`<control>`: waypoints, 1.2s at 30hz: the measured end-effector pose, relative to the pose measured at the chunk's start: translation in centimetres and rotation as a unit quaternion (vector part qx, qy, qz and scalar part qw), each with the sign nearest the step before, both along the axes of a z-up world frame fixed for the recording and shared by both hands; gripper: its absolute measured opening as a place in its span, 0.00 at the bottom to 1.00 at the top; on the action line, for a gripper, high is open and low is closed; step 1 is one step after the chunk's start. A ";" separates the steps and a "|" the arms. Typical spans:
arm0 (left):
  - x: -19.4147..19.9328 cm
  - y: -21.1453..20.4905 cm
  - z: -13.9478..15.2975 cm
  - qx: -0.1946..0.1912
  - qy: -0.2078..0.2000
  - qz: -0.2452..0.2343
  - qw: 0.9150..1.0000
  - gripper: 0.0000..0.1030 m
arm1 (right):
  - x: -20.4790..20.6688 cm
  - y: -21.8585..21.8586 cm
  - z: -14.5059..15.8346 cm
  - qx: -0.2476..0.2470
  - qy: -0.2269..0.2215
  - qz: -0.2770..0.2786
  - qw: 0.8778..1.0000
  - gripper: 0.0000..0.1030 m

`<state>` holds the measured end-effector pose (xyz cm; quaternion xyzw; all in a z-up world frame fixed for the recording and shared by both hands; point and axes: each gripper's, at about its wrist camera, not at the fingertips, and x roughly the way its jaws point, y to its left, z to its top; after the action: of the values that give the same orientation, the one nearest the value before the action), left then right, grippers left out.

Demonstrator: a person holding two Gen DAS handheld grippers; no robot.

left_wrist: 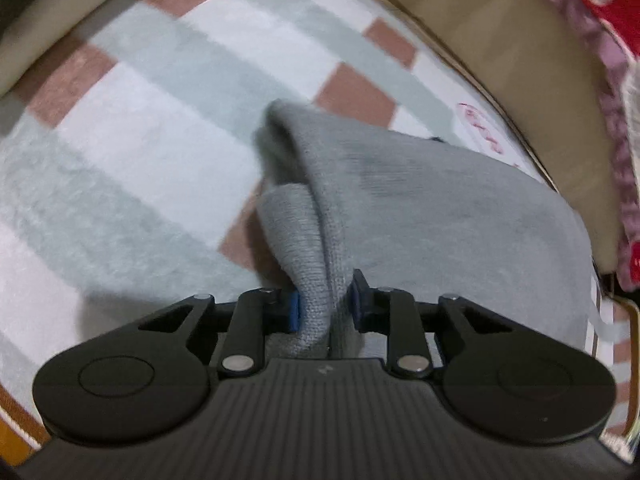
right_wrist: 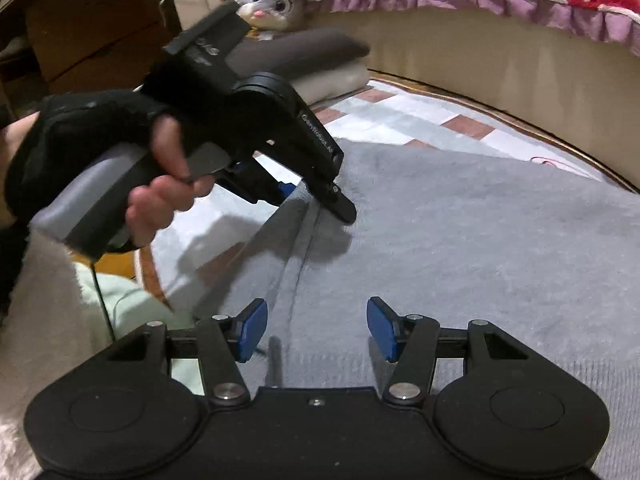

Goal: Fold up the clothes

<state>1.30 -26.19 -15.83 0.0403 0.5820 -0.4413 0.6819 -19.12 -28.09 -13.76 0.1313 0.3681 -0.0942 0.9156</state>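
Clearly the left tongs (left_wrist: 323, 306) pinch a raised ridge of the grey knitted garment (right_wrist: 460, 248), which lies spread on a checked pastel blanket (left_wrist: 132, 128); the right tongs (right_wrist: 317, 329) hover spread above it; carry the pinched edge across level, keeping the cloth taut

Checked blanket (left_wrist: 160, 128), plush rabbit (right_wrist: 272, 0), folded pillows (right_wrist: 320, 64), cardboard box (right_wrist: 92, 36)

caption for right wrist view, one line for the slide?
Open right gripper hovers over grey garment while left gripper pinches its edge.
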 end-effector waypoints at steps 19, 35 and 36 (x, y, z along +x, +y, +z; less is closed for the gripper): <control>-2.6 -0.8 2.3 -0.115 0.130 -0.043 0.984 0.19 | -0.9 -3.7 1.2 0.182 -0.054 -0.162 0.969 0.65; -3.1 -0.5 3.1 -0.145 0.108 -0.061 0.982 0.19 | 1.8 -7.2 0.0 0.111 -0.030 -0.112 0.987 0.31; -3.4 -0.6 3.5 -0.158 0.103 -0.066 0.980 0.19 | 1.3 -7.8 0.8 0.114 -0.027 -0.103 0.988 0.31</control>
<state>-2.09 -26.79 -12.33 -0.0753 0.5678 -0.5739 0.5852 -17.78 -35.89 -13.01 0.2742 0.3357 -0.1421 0.8899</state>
